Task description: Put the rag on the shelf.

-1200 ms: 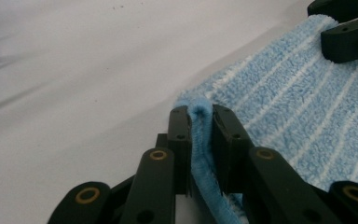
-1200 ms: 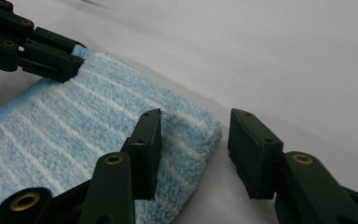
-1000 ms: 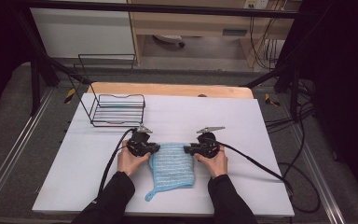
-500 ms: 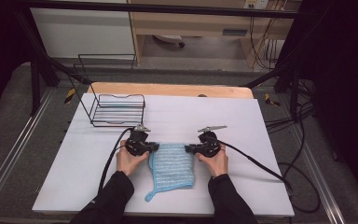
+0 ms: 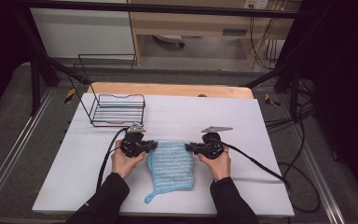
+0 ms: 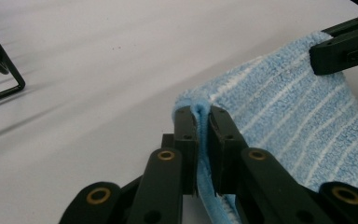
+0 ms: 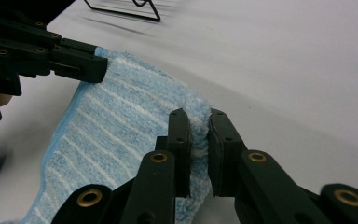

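Observation:
A light blue striped towel [image 5: 171, 166] lies on the white table [image 5: 261, 158], with a small loop at its near left corner. My left gripper [image 5: 152, 146] is shut on the towel's far left corner [image 6: 200, 105]. My right gripper [image 5: 189, 147] is shut on the far right corner [image 7: 198, 116]. Both corners are lifted a little off the table; the rest of the towel trails toward the person. In the left gripper view the other gripper [image 6: 349, 49] shows at the upper right, and in the right gripper view the other gripper [image 7: 81, 63] holds the opposite corner.
A black wire basket [image 5: 116, 108] stands at the table's far left, a short way beyond my left gripper. Cables [image 5: 256, 163] trail from both grippers over the table. A wooden board edge [image 5: 168, 88] runs along the far side.
Both grippers keep their hold on the towel's far corners and have barely moved. The towel lies about as before.

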A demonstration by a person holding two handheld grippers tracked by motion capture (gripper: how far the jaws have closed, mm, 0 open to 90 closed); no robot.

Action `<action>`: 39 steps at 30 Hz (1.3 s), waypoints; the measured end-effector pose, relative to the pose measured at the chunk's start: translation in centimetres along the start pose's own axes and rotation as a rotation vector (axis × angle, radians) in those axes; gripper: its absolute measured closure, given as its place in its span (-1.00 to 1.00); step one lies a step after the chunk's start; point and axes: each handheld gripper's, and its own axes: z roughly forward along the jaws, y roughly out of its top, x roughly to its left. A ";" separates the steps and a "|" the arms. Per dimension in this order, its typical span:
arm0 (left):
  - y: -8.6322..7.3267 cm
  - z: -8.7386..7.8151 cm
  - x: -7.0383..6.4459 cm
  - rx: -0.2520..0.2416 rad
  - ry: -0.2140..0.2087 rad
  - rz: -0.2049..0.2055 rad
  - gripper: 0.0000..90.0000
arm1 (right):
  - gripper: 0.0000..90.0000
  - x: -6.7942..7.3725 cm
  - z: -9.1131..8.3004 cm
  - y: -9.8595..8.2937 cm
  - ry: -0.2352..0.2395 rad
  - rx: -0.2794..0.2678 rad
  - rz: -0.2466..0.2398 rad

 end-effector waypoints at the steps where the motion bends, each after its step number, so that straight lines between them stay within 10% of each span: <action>1: 0.0 -0.2 -0.1 -0.003 0.000 0.006 0.84 | 0.81 0.1 -0.2 0.0 0.004 -0.005 -0.002; 39: 1.2 -7.9 -2.6 -0.245 0.010 0.070 0.84 | 0.82 5.3 -5.2 2.1 0.031 -0.235 -0.152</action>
